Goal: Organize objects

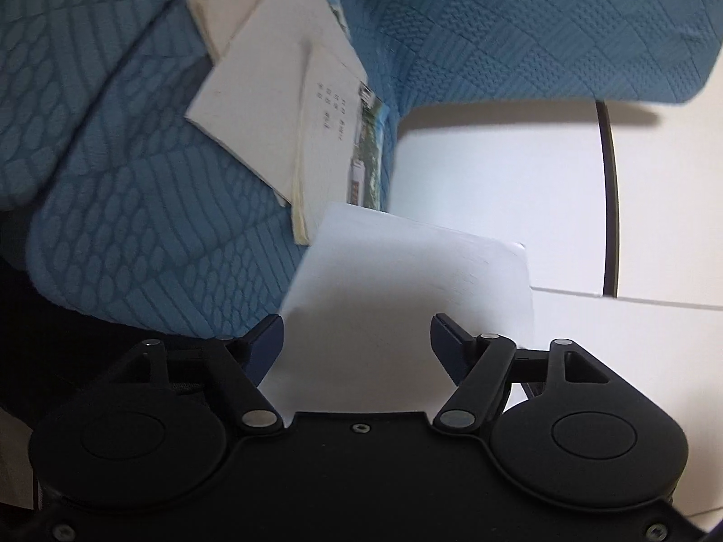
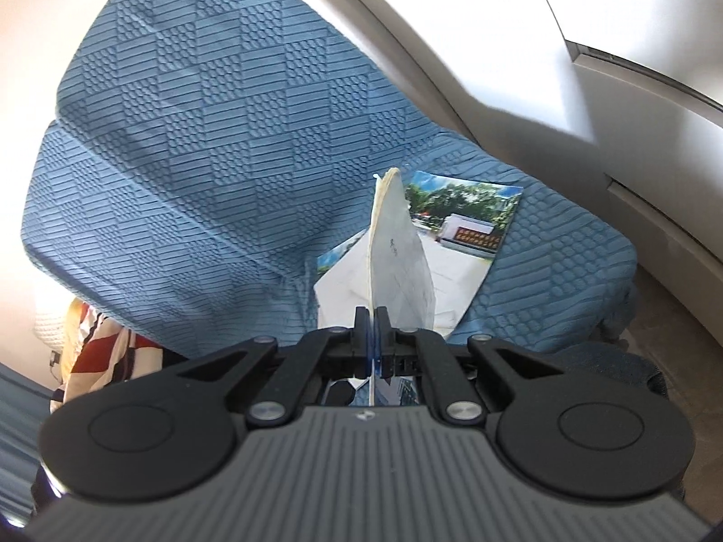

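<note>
A thin booklet (image 2: 397, 244) is clamped edge-on in the right claw (image 2: 371, 316), above the blue-covered sofa seat (image 2: 556, 262). The left claw (image 1: 357, 338) is spread apart, a white sheet (image 1: 406, 289) between its fingers, unpinched. Booklet should be lowered flat onto the stack (image 1: 271, 104), edges aligned w/ it.

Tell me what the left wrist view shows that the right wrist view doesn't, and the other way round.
Only the left wrist view: the left gripper with jaws apart, a blank white sheet lying between them unpinched, and white floor beside the seat.

Only the right wrist view: the right gripper shut on a thin booklet seen edge-on, a patterned red and cream cloth at lower left, and pale cabinet panels on the right.

Both: the blue textured sofa cover and the pile of papers with a photo-cover booklet on it.
</note>
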Tool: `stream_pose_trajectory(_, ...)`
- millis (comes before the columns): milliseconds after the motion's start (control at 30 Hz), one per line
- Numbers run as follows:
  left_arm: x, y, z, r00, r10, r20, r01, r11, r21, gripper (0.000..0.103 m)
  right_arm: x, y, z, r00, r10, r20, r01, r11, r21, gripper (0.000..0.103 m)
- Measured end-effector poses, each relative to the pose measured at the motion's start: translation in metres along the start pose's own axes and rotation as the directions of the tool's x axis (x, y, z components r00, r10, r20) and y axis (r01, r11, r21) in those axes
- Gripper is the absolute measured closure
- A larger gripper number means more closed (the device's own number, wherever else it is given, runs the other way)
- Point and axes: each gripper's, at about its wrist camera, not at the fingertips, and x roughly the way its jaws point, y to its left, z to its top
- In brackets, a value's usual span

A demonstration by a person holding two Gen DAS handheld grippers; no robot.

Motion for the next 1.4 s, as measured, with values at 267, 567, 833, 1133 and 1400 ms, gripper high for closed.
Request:
stream_pose_trajectory(267,-0.001,0.045,-0.005,0.992,-0.121,-0.047,0.110,0.977,-0.181,0.029,-0.006,0.016,-0.002,0.999,0.045,-0.015,-0.045,0.999,0.027,0.099)
stream_pose_trajectory(567,-0.026,0.057,-0.001,0.983,-0.180,-0.044,0.166,0.960,-0.227,0.073,-0.006,0.039,-0.003,0.999,0.051,-0.014,-0.051,0.999,-0.001,0.099)
stream_pose_trajectory(833,-0.097,0.041,0.017,0.986,-0.142,0.082,0.150,0.983,-0.103,0.095,0.006,0.063,-0.003,0.996,0.078,-0.048,-0.080,0.996,-0.043,0.099)
stream_pose_trajectory(1133,-0.202,-0.016,0.035,0.944,-0.106,0.311,0.062,0.987,0.149,0.101,0.043,0.109,-0.023,0.981,0.111,-0.160,-0.134,0.982,-0.137,0.099)
stream_pose_trajectory(1400,-0.277,-0.048,0.044,0.885,-0.093,0.457,-0.040,0.961,0.273,0.101,0.067,0.169,-0.038,0.958,0.199,-0.207,-0.241,0.950,-0.197,0.099)
